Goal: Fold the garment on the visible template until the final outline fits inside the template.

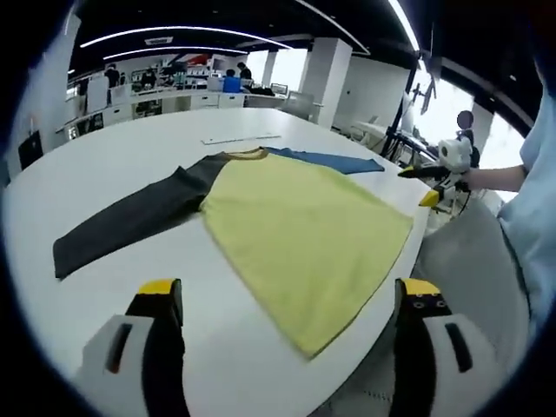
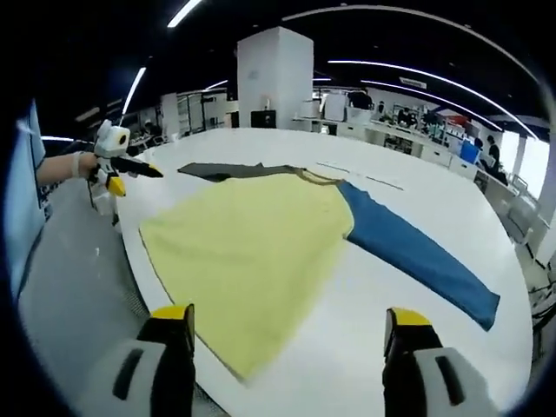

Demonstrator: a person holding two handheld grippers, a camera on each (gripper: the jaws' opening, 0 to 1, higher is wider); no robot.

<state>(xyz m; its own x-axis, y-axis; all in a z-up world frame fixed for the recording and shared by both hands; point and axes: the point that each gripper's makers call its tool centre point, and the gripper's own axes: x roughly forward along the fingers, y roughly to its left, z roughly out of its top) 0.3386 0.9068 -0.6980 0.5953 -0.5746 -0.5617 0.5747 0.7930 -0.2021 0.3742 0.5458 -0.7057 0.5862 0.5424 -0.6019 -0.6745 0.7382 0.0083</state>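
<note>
A long-sleeved shirt lies flat on the white table (image 1: pixel 130 156). Its body is yellow (image 1: pixel 300 234) (image 2: pixel 248 248), one sleeve dark grey (image 1: pixel 130 221) (image 2: pixel 221 171) and the other blue (image 1: pixel 334 161) (image 2: pixel 417 252). Both sleeves are spread outward. My left gripper (image 1: pixel 291 291) is open, low over the table near the hem, with nothing between its jaws. My right gripper (image 2: pixel 291 320) is open too, hovering at the hem on the opposite side. Each gripper also appears in the other's view, held off the table edge: the right gripper (image 1: pixel 439 178) and the left gripper (image 2: pixel 122 165).
A thin pale strip (image 1: pixel 241 138) (image 2: pixel 360 176) lies on the table beyond the collar. The hem reaches close to the rounded table edge (image 1: pixel 365 347). A person's sleeve (image 1: pixel 534 200) is at the side. Desks, pillars and people stand far behind.
</note>
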